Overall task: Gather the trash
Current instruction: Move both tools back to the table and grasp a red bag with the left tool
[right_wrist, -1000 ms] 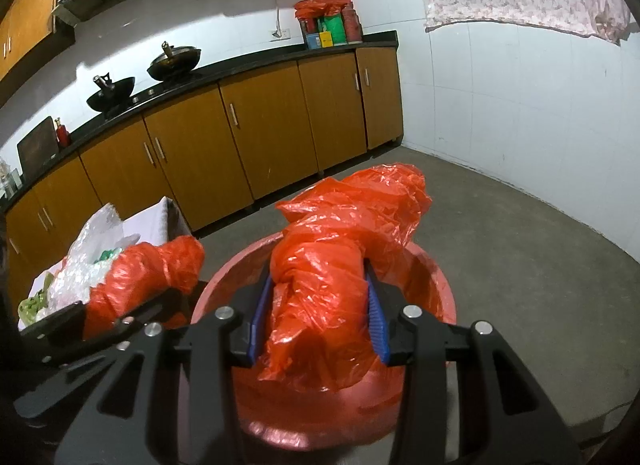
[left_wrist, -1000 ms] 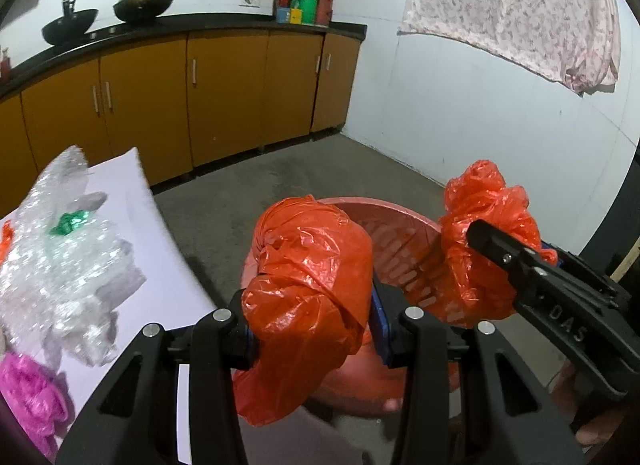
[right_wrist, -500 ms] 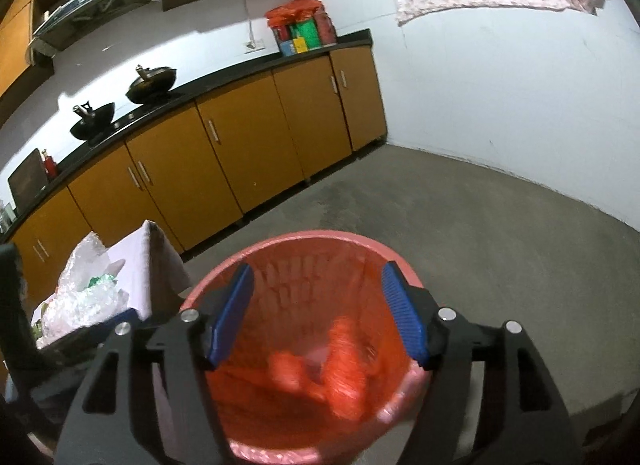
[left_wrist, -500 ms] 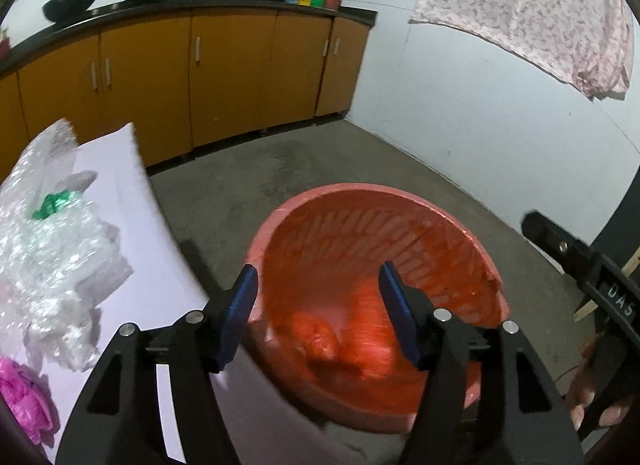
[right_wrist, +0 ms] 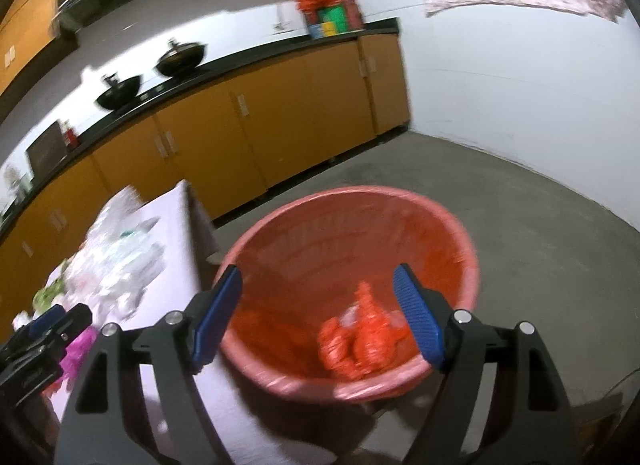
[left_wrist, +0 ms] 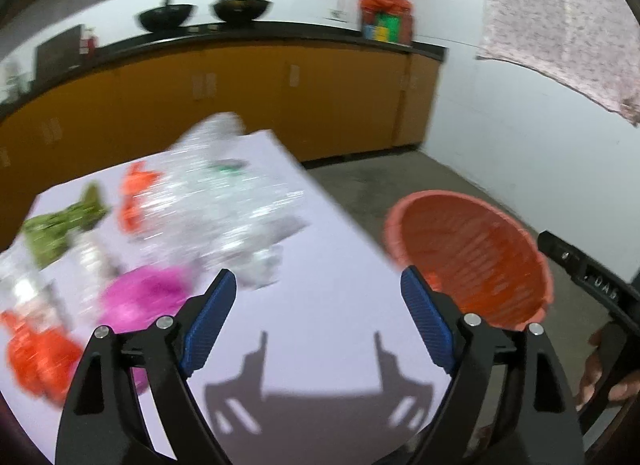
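Both grippers, left gripper [left_wrist: 318,319] and right gripper [right_wrist: 318,315], are opening wide, empty (bags dropped); the left is risking sweeping wrappers [left_wrist: 224,201] off the table [left_wrist: 340,285], missing the basket [right_wrist: 460,241].

The left gripper [left_wrist: 318,305] hangs over a white table [left_wrist: 332,345], its jaws just opened wide with nothing between them. Ahead to its left lie clear plastic wrap [left_wrist: 224,205], a pink bag [left_wrist: 140,301] and orange scraps [left_wrist: 36,357]. To its right stands the red basket [left_wrist: 472,261].
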`<action>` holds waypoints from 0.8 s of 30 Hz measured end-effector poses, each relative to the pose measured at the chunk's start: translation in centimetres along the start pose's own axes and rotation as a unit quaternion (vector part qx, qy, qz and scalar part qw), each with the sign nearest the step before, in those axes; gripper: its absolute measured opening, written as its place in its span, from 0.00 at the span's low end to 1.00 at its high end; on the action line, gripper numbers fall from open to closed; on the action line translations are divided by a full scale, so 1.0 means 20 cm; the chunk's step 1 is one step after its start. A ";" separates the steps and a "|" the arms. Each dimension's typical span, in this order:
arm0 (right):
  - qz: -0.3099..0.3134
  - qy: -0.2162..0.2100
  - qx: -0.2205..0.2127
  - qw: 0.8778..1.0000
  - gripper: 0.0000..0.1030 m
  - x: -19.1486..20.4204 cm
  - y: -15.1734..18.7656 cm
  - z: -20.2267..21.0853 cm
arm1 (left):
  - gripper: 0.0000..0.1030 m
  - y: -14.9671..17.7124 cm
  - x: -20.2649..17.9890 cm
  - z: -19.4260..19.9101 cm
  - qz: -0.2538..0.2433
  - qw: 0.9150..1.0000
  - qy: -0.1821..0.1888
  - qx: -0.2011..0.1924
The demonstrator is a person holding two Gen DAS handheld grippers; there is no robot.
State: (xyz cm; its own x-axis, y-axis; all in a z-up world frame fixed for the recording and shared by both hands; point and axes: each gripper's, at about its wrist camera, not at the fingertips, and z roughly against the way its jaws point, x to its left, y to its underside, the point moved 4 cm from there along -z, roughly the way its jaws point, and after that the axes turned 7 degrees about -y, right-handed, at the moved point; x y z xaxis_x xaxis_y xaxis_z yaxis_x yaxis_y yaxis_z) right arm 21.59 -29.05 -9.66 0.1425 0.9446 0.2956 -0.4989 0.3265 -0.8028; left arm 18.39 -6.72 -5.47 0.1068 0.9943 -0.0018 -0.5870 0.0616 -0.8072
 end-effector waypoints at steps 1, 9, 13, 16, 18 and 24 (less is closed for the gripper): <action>0.007 -0.006 0.002 1.000 0.74 0.04 0.01 0.00 | 0.81 0.02 0.05 0.02 0.005 1.000 -0.012 -0.001; 0.078 -0.061 0.032 0.995 0.74 0.50 0.17 -0.01 | 0.85 0.16 0.56 0.19 0.050 0.988 -0.147 -0.018; 0.108 -0.084 0.044 0.990 0.75 0.70 0.26 0.00 | 0.86 0.23 0.79 0.20 0.098 0.978 -0.182 0.000; 0.124 -0.097 0.051 0.986 0.75 0.80 0.31 0.00 | 0.86 0.28 0.93 0.20 0.123 0.972 -0.202 0.007; 0.136 -0.103 0.057 0.984 0.75 0.86 0.33 0.00 | 0.86 0.31 1.02 0.17 0.139 0.968 -0.207 0.019; 0.156 -0.114 0.064 0.979 0.75 0.99 0.37 0.01 | 0.74 0.38 1.14 0.08 0.182 0.967 -0.171 0.047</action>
State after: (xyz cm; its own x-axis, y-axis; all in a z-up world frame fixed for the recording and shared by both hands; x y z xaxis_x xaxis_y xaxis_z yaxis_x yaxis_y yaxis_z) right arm 20.53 -8.03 -9.61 -0.2218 0.9609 0.1658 -0.5926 0.0022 -0.8055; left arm 15.08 16.59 -10.76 -0.3819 0.9217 -0.0674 -0.6080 -0.3055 -0.7328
